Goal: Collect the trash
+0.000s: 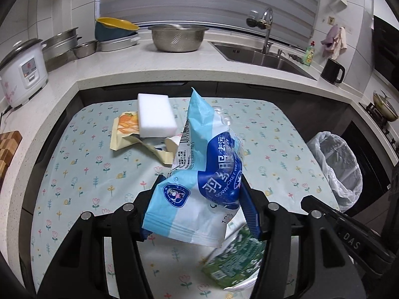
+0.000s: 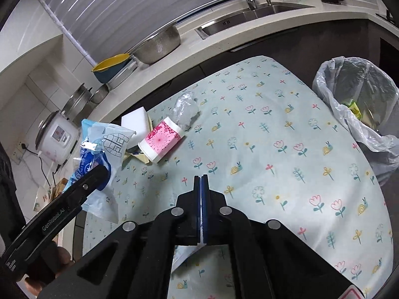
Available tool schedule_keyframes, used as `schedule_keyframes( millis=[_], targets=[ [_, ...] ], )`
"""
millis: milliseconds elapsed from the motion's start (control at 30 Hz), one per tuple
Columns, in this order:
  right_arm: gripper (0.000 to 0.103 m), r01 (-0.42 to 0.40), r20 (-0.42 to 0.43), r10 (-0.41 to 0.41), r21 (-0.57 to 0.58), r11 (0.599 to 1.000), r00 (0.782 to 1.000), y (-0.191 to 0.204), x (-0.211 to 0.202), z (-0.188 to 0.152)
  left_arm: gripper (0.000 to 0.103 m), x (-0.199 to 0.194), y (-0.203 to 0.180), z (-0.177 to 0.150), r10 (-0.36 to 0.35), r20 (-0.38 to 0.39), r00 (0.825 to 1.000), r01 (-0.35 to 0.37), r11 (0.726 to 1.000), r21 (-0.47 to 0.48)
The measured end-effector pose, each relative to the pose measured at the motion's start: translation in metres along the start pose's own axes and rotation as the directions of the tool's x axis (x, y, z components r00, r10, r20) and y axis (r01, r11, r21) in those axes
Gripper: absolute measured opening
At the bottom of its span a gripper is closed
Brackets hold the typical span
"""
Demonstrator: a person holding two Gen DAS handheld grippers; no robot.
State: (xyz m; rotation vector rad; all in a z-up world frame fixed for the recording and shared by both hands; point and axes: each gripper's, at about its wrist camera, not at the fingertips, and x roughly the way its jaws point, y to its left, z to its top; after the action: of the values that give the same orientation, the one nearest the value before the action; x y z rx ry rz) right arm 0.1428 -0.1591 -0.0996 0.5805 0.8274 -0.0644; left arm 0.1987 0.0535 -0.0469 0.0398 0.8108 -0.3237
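Observation:
My left gripper [image 1: 202,186] is shut on a crumpled blue-and-white wet-wipe packet [image 1: 199,169], held up above the flowered tablecloth [image 1: 74,164]. The right wrist view shows that packet [image 2: 99,147] at the left. My right gripper [image 2: 200,182] is shut over the cloth, pads together with nothing visible between them. A blurred green packet [image 1: 232,261] shows low under the left gripper. A white sponge [image 1: 154,114], a yellow-orange wrapper [image 1: 127,129], a pink paper cup [image 2: 162,142] and crumpled clear plastic [image 2: 185,109] lie at the table's far side.
A bin with a white liner [image 2: 356,104] stands off the table's right edge with some trash inside. Behind runs a counter [image 1: 139,72] with a steel colander [image 1: 178,37], a rice cooker [image 1: 22,74], a sink [image 1: 261,57] and a black mug [image 1: 331,71].

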Motion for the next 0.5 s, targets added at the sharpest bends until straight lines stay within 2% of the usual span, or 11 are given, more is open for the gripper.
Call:
schedule_keyframes(
  millis=[133,200,367,500],
  targets=[
    [0.017,-0.001,-0.029,0.002,0.039,0.999,1.0,-0.019,-0.005,-0.016,0.055,-0.004,-0.009,-0.01,0.002,-0.008,1.0,-0.002,1.0,0.016],
    [0.031,-0.009,-0.053,0.012,0.056,0.998,0.999,-0.024,-0.004,-0.028,0.055,-0.004,-0.009,-0.018,0.007,-0.02,1.0,-0.007,1.0,0.02],
    [0.033,-0.028,-0.125,0.036,0.067,0.997,0.991,-0.031,0.003,-0.061,0.055,-0.006,-0.002,-0.04,0.012,-0.059,0.998,-0.012,1.0,0.002],
    [0.036,-0.072,-0.179,0.089,0.098,0.993,0.98,-0.03,0.012,-0.08,0.055,-0.006,0.003,-0.056,0.017,-0.086,0.996,-0.018,1.0,-0.011]
  ],
)
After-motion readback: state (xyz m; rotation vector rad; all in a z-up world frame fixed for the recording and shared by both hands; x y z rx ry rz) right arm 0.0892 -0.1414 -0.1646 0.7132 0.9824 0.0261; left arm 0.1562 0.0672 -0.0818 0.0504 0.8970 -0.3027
